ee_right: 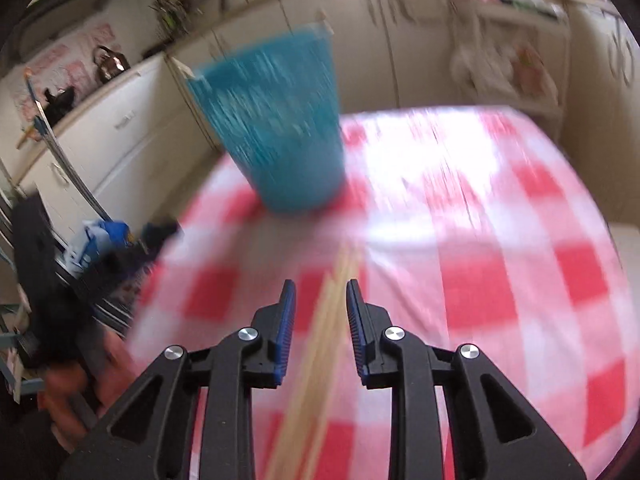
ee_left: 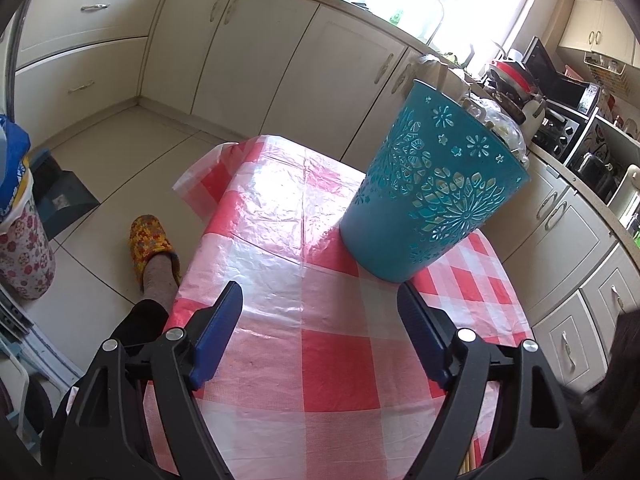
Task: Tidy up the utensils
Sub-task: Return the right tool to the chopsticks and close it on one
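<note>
A teal cut-out cup [ee_left: 432,196] stands upright on the red-and-white checked tablecloth [ee_left: 320,352], just beyond my left gripper [ee_left: 319,288] and to its right. That gripper is open wide and holds nothing. The right wrist view is blurred. In it the teal cup [ee_right: 276,128] stands at the table's far left. A bundle of pale wooden sticks [ee_right: 320,344] lies on the cloth and points toward the cup. My right gripper [ee_right: 320,286] straddles the sticks, its jaws partly open with a gap on each side of them.
The table [ee_left: 248,184] ends at left and far edges, with tiled floor beyond. A foot in a yellow slipper [ee_left: 154,240] is beside the left edge. Cream cabinets [ee_left: 280,60] and a cluttered counter [ee_left: 560,120] ring the room. A hand [ee_right: 68,384] shows at lower left.
</note>
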`<action>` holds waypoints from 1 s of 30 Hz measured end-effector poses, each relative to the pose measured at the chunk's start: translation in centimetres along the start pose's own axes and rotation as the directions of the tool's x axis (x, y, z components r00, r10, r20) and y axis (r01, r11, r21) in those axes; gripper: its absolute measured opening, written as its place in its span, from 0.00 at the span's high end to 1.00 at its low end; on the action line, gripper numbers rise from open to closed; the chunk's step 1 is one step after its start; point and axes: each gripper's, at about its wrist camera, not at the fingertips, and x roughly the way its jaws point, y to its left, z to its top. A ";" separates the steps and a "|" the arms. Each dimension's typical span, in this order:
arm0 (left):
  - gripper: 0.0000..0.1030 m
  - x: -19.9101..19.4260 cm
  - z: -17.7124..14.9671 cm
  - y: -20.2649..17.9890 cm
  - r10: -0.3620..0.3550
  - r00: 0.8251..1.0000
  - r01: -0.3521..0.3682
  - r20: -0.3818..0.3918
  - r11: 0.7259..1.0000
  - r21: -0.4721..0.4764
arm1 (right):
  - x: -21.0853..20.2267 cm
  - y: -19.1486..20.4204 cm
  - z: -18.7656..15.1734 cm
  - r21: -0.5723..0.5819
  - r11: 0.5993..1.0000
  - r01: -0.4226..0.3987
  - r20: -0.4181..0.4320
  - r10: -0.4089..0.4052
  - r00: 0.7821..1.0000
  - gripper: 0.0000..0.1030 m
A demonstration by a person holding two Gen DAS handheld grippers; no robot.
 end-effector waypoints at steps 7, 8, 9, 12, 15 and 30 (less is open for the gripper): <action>0.25 0.2 0.0 -0.1 0.018 1.000 -0.017 -0.010 1.000 0.003 | 1.1 -0.5 -1.3 -0.004 1.000 0.031 -0.028 -0.031 0.999 0.75; 0.25 0.3 0.0 -0.2 0.019 1.000 -0.018 -0.012 1.000 0.005 | 1.2 -0.4 -1.3 -0.009 0.999 0.035 -0.029 -0.035 0.999 0.75; 0.25 0.3 0.0 -0.3 0.020 1.000 -0.020 -0.014 1.000 0.008 | 1.3 -0.4 -1.2 -0.015 0.999 0.038 -0.031 -0.039 0.999 0.75; 0.24 0.5 -0.1 -0.6 0.033 0.999 -0.033 -0.021 0.999 0.019 | 1.5 0.2 -1.0 -0.055 0.996 0.069 -0.040 -0.071 0.997 0.78; 0.24 0.7 -0.1 -0.9 0.043 0.999 -0.042 -0.029 0.998 0.037 | 1.7 1.0 -1.1 -0.124 0.985 0.117 -0.042 -0.123 0.991 0.85; 0.24 2.6 -6.4 -11.2 0.133 0.956 -0.004 -0.262 0.896 0.443 | 0.4 -3.5 -1.3 0.018 1.000 0.010 -0.036 -0.009 0.999 0.92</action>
